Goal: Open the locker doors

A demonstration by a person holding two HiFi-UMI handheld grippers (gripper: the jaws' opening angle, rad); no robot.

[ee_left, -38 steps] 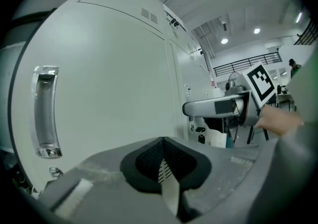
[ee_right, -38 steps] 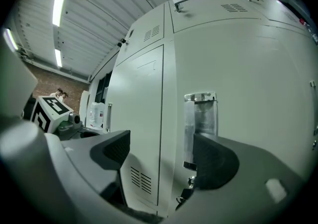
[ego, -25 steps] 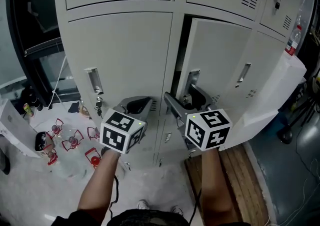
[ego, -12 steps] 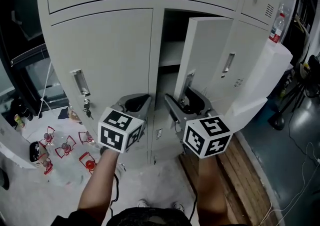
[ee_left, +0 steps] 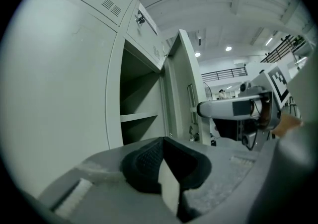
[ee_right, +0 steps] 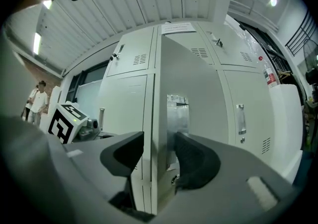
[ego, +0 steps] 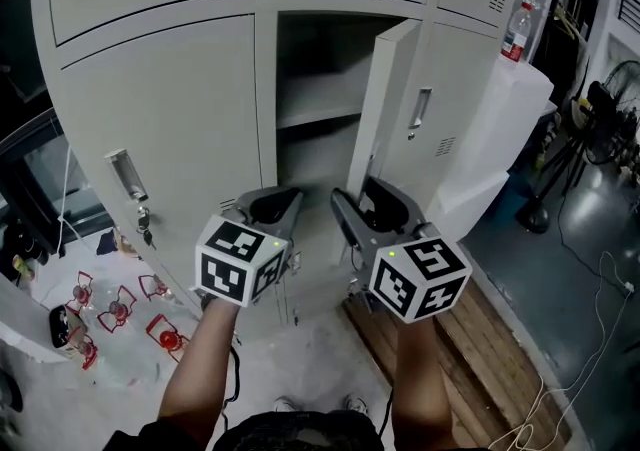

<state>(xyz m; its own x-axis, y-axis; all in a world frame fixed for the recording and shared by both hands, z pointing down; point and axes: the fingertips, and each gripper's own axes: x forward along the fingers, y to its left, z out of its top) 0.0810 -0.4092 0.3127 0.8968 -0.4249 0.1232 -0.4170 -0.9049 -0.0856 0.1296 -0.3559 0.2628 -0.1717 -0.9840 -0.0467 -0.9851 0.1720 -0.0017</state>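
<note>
A bank of grey lockers fills the head view. The middle locker door [ego: 385,119] stands swung out, showing a bare shelf [ego: 315,114] inside. My right gripper [ego: 365,207] sits at that door's free edge; in the right gripper view the door edge [ee_right: 155,118] runs up between the jaws of the right gripper [ee_right: 159,156], which are closing, with a small gap still showing at the left pad. My left gripper [ego: 272,207] hovers beside it in front of the lockers; its pads [ee_left: 163,161] meet with nothing between them. The left locker door [ego: 160,139] is closed, handle [ego: 122,176] at its left.
The locker door to the right [ego: 450,109] is closed, with a plastic bottle [ego: 517,34] on a white box beside it. A wooden pallet [ego: 480,339] lies below right, red-and-white items [ego: 120,309] on the floor at left, a fan [ego: 600,109] and cables [ego: 590,339] at right.
The middle door has swung much further open, from a narrow crack to showing the shelf. My right gripper came back with its edge and its jaws have narrowed. The left gripper stayed put.
</note>
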